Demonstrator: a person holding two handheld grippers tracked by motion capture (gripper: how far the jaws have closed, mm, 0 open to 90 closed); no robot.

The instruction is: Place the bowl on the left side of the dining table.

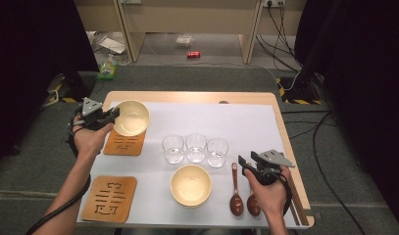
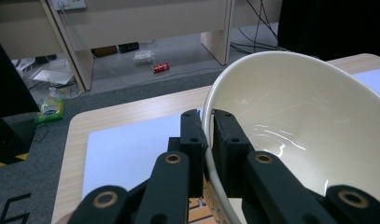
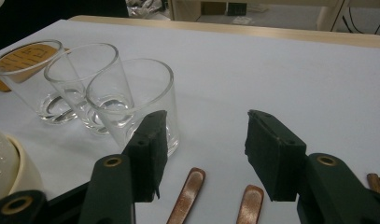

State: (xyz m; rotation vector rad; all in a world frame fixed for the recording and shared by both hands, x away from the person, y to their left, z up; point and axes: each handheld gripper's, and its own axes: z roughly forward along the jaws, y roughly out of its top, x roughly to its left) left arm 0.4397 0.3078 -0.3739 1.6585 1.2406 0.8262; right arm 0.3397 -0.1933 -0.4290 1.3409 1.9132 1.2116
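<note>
Black jaws of the left gripper (image 2: pixel 206 140) are clamped on the rim of a cream bowl (image 2: pixel 309 130), one pad inside the wall, one outside. Just under it, seen from above, sits the far coaster (image 1: pixel 124 143), and the bowl (image 1: pixel 132 117) hangs tilted over that coaster's far edge, not yet flat on it. That looks like the step: setting the bowl down on the coaster. To do it well, I'd level the bowl first, bring it back over the coaster's middle, lower until the base rests, and only then let the jaws part; a thin rim grip could let it swing if rushed.

Over to the right gripper (image 3: pixel 204 154): jaws wide apart, holding nothing, hovering above two spoon handles (image 3: pixel 187 196). Just beyond its left jaw stand three glasses (image 3: pixel 131 100) in a row, and a second bowl (image 1: pixel 190 185) waits nearer the person, beside the near coaster (image 1: pixel 110 198).
</note>
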